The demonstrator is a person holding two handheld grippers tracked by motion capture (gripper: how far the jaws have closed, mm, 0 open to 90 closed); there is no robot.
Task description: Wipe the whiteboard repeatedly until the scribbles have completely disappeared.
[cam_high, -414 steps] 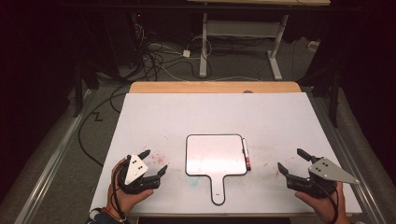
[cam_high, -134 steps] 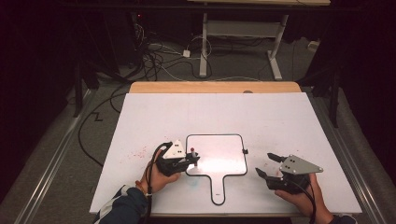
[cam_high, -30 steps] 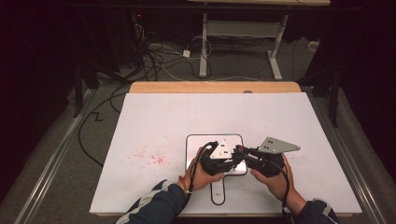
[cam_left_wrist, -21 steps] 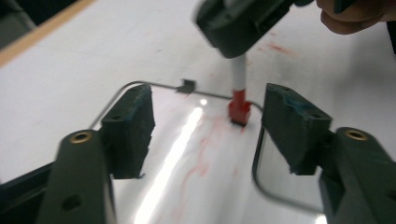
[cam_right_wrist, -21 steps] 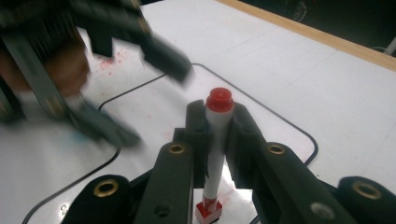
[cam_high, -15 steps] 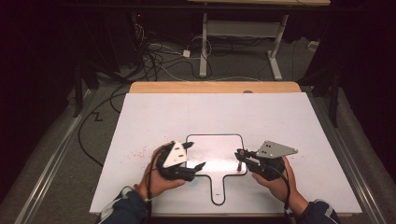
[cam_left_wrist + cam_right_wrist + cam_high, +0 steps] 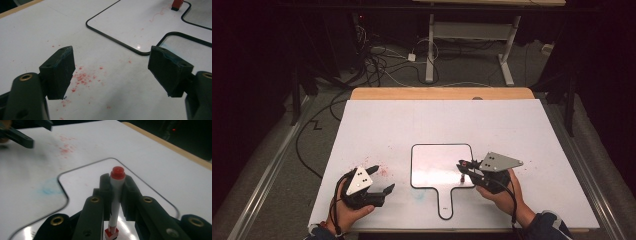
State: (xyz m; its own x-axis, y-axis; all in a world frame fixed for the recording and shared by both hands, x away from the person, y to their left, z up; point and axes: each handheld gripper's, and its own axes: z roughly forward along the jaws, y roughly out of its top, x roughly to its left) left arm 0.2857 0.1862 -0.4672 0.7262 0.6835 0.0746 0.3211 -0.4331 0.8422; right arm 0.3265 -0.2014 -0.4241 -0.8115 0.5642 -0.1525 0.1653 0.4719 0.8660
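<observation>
A small handled whiteboard (image 7: 439,162) with a black rim lies flat at the table's front middle. My right gripper (image 7: 463,166) hovers over the board's right edge, shut on a white marker (image 7: 116,192) with red ends. The marker stands roughly upright between the jaws, its lower red end (image 7: 111,233) close above the board (image 7: 85,182). My left gripper (image 7: 382,179) is left of the board near the front edge, open with nothing between its pads (image 7: 59,70). Along its jaws I see the board's corner (image 7: 117,22) and the marker's red tip (image 7: 177,3).
Red smudges and crumbs (image 7: 82,76) dot the white table cover (image 7: 377,125) left of the board. A faint blue smear (image 7: 47,188) marks the cover by the board's handle (image 7: 446,202). Cables and desk legs (image 7: 432,40) lie on the floor beyond the table.
My left gripper has pulled away from the board, leftward and toward the front edge, with its jaws open. The right gripper keeps the marker and has drifted slightly right.
</observation>
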